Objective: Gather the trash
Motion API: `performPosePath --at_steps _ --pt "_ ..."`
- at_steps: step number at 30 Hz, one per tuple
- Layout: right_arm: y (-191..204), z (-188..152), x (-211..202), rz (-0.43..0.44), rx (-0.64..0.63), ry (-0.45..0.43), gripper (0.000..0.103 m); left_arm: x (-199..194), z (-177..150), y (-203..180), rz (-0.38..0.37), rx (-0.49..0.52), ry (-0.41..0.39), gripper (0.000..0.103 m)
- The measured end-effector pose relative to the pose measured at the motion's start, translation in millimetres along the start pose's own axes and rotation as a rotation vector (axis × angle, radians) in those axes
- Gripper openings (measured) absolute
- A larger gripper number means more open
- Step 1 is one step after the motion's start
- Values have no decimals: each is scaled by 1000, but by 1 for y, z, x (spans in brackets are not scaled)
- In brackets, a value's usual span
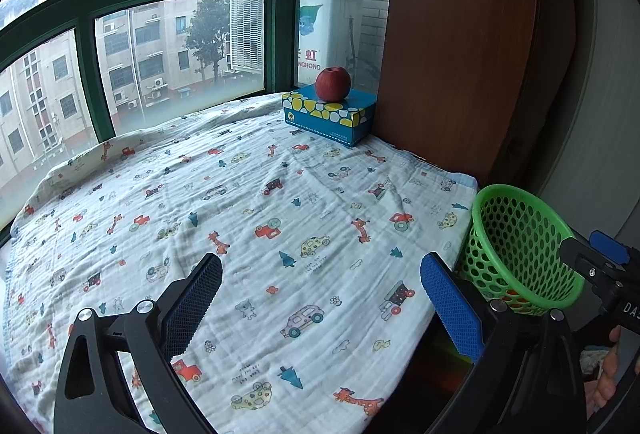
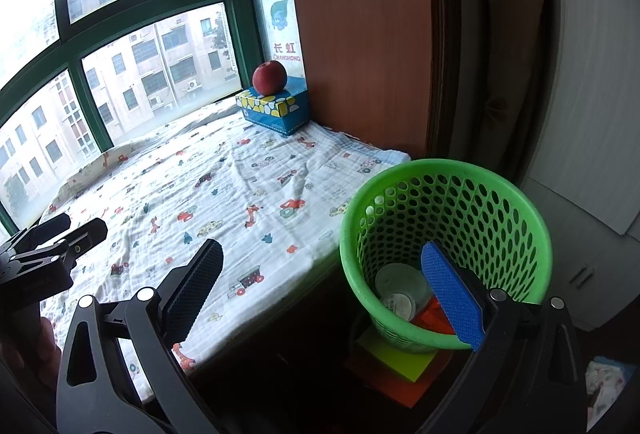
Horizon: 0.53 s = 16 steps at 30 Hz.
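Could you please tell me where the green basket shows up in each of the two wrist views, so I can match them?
Left wrist view: the green basket sits at the right edge, past the corner of the printed blanket, tilted in the fisheye.
Right wrist view: the basket is lower right, seen from above, with trash inside.
Shared landmark: the red apple on the blue box by the window.

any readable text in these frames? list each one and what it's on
"长虹" over "CHANGHONG": white unit outside the window, under a blue-green cartoon logo; partly cut off in the left wrist view.
"DA": right gripper body in the left wrist view, cut off at the frame edge.
Small print on the blanket: too blurred to read.
Tissue box side print: too small to read.
Round lid label in the green basket: unreadable.
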State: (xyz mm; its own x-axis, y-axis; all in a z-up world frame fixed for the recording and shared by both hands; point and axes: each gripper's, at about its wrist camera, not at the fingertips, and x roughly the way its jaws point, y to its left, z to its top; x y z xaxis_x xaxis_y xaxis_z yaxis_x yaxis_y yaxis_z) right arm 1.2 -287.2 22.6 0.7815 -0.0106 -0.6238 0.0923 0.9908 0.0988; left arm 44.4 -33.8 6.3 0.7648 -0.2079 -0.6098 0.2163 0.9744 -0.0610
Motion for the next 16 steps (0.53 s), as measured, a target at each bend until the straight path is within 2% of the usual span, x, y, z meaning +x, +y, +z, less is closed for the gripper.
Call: performPosePath --at_steps 16 --pt "-2 -1 -1 -3 3 -3 98 0 0 -3 6 -2 5 96"
